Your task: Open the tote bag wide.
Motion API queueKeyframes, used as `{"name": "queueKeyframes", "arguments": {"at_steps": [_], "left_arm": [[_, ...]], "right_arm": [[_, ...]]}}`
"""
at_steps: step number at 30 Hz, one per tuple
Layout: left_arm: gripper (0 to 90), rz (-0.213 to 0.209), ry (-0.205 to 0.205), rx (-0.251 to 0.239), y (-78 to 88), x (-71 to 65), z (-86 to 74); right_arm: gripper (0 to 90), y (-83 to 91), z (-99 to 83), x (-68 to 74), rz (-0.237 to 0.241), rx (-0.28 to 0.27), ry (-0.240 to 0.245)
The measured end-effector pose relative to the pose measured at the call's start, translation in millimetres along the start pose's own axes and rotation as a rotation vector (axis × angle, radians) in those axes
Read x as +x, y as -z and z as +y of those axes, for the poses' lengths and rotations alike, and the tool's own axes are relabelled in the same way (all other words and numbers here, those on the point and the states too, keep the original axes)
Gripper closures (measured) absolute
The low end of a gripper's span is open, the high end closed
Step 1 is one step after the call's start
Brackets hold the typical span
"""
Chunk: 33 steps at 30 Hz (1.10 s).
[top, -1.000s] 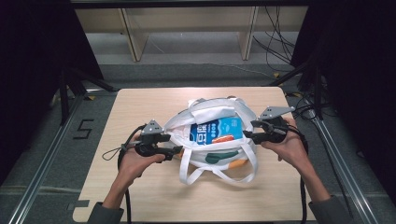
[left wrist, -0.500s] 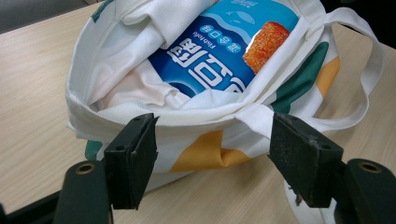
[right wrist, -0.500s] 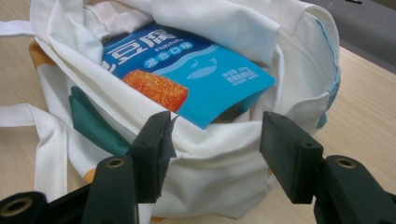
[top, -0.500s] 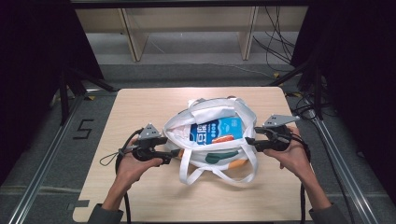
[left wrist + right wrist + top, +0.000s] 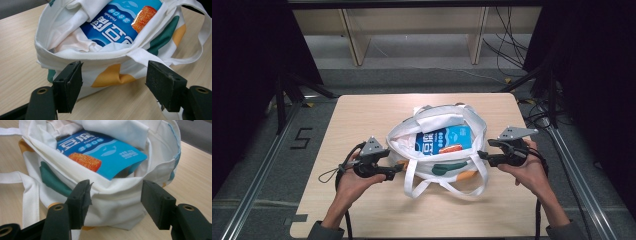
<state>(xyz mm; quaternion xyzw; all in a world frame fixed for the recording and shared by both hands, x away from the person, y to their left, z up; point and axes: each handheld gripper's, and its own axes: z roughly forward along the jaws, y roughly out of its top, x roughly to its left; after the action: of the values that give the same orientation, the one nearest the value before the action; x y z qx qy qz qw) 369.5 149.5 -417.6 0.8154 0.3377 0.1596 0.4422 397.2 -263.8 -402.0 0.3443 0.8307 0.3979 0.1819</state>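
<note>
A light wooden table (image 5: 362,120) fills the centre and lower frame, standing on grey floor (image 5: 422,75). At upper centre sits a pale wooden shelf unit (image 5: 412,30). Black curtains (image 5: 247,60) darken both sides. Cables (image 5: 507,30) trail at upper right. A "5" mark (image 5: 302,138) lies at left.

The bag (image 5: 437,150) at frame centre was white, with green and orange patches on its side. The packet (image 5: 443,139) inside was blue with white characters and an orange-red rectangle. Pale wood grain covered the table (image 5: 362,115). Both grippers' jaws at the lower edges were black.
</note>
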Motion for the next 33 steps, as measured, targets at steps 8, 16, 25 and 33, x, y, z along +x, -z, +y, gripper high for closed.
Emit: {"name": "queueKeyframes", "arguments": {"at_steps": [8,16,25,33], "left_arm": [[27.8,0.008,-0.022,0.011,7.6,-3.7,-9.9],[26.5,0.007,0.015,-0.007,8.4,-10.8,-22.1],[26.7,0.007,-0.007,0.014,11.0,-13.1,-33.7],[24.4,0.015,0.041,-0.004,9.9,-23.5,-47.0]], "right_arm": [[35.5,7.8,-9.9,4.0,-0.004,-0.003,-0.032],[29.1,12.7,-24.4,6.8,-0.031,-0.007,0.003],[27.8,15.6,-38.7,16.1,-0.015,0.003,0.006],[25.3,18.4,-48.1,22.0,-0.011,0.003,-0.008]]}}
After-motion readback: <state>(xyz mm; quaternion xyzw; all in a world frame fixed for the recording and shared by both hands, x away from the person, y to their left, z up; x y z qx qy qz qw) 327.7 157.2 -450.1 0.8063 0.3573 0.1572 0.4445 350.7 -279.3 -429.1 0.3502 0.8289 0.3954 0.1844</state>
